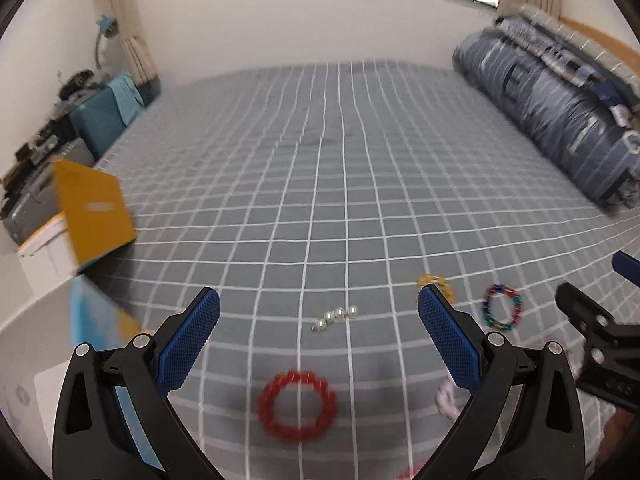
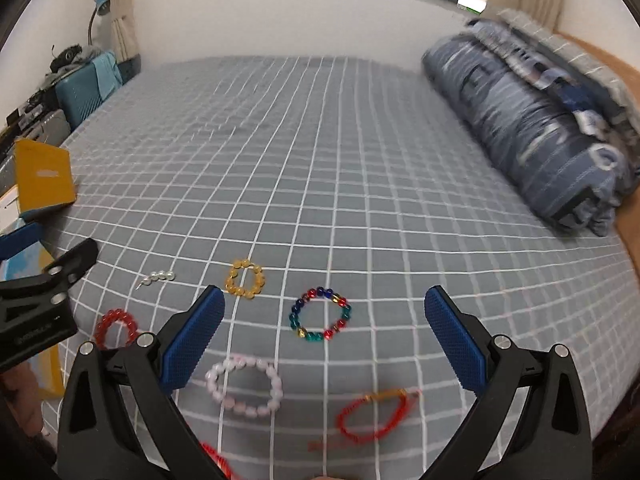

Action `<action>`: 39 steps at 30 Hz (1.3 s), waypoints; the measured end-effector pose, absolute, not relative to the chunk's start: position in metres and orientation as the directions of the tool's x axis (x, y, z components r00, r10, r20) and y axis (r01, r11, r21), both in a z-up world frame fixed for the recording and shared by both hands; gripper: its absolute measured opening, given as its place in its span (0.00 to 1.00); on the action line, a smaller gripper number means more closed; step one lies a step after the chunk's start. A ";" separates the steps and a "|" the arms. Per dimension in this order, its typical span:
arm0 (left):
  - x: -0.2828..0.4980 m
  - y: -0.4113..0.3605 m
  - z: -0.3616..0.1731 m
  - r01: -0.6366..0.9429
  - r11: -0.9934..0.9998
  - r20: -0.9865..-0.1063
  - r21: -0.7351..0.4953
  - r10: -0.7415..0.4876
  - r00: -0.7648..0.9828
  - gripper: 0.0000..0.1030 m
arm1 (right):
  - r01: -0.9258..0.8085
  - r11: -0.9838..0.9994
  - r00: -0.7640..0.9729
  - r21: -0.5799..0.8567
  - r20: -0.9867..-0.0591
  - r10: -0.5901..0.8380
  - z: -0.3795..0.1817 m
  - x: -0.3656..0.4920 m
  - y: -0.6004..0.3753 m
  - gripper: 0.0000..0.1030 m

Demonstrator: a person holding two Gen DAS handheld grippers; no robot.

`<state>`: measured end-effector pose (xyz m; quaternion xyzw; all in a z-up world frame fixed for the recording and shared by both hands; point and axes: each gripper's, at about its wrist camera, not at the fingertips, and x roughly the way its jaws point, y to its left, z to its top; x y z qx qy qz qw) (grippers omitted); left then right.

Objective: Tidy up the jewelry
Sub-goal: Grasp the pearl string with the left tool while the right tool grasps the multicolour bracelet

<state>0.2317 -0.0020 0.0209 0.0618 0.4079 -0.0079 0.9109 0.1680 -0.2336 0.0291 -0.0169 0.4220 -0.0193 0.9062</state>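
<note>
Beaded jewelry scattered on a grey bed (image 2: 360, 160) with a white grid sheet, both tools spread wide and empty.

Largest to smallest: rolled blue striped quilt (image 2: 532, 120) at the bed's right edge; left tool (image 1: 319, 340) above the red bead bracelet (image 1: 298, 406); right tool (image 2: 324, 340) above the pale pink bead bracelet (image 2: 244, 386), multicoloured glass bead bracelet (image 2: 321, 315), amber bead bracelet (image 2: 245, 279) and short pearl strand (image 2: 158, 277).

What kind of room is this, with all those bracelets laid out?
Most likely a bedroom. The bracelets lie on a bed with a grey checked sheet, a rolled blue quilt sits along its right side, and curtains hang by the window.
</note>
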 end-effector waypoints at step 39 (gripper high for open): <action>0.276 -0.021 -0.091 0.122 0.992 -0.916 0.034 -0.017 0.401 0.61 | 0.069 0.997 0.349 0.021 -0.937 -0.004 -0.083 0.254 -0.254 0.62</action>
